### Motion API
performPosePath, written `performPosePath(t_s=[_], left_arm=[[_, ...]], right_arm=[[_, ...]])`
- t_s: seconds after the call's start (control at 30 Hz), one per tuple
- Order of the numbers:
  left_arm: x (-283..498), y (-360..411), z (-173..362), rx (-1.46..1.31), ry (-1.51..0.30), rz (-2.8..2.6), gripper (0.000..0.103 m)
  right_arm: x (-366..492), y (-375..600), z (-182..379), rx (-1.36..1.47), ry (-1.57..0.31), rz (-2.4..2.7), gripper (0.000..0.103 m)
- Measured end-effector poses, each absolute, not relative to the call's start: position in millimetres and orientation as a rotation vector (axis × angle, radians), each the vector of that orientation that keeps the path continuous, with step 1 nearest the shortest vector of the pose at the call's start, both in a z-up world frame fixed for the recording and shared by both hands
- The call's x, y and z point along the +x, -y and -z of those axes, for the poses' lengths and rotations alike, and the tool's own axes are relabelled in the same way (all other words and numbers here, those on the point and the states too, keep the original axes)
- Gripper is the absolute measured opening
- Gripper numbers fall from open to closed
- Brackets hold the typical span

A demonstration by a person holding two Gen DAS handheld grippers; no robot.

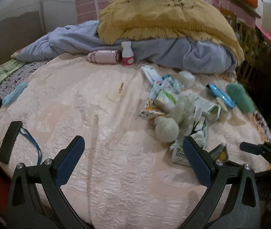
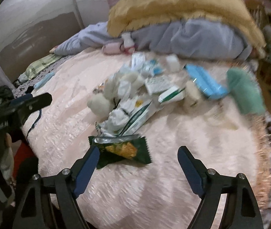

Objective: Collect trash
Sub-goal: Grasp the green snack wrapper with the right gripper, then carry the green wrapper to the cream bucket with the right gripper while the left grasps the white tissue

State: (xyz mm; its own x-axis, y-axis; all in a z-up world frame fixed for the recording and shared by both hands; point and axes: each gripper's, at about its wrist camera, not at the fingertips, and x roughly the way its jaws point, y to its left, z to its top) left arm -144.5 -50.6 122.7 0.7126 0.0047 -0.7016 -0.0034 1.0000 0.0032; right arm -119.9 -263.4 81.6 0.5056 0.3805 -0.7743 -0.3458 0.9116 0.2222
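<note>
Pink bedspread: both tongs wide open (nothing held).

Your bed is pale pink; beyond its trash pile lie a mustard blanket and lavender quilt; nearest, a dark green wrapper.
</note>
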Motion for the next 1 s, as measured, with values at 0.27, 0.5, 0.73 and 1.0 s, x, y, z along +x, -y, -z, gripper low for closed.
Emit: performPosePath(t_s=[0.27,0.5,0.73,1.0], left_arm=[[-128.2,40.9,-111.2,-0.033,-0.807,-0.003,0.102],[-107.2,51.6,-94.1,-0.051,-0.858,0.063,0.101],[-73.8,79.3,-84.8,-0.042,-0.892,0.162,0.081],[-36.4,109.4,-67.5,0.057,-0.967,0.239,0.032]], right_arm=[[-105.3,233.5,-55.0,0.017,-1.012,-0.512,0.080],[-107.1,250.1,-51.2,0.071,-1.010,-0.511,0.023],[-114.0,286.7,-79.1,0.105,-0.942,-0.446,0.022],[-120.8,318.3,-92.1,0.118,-0.922,-0.364,0.022]])
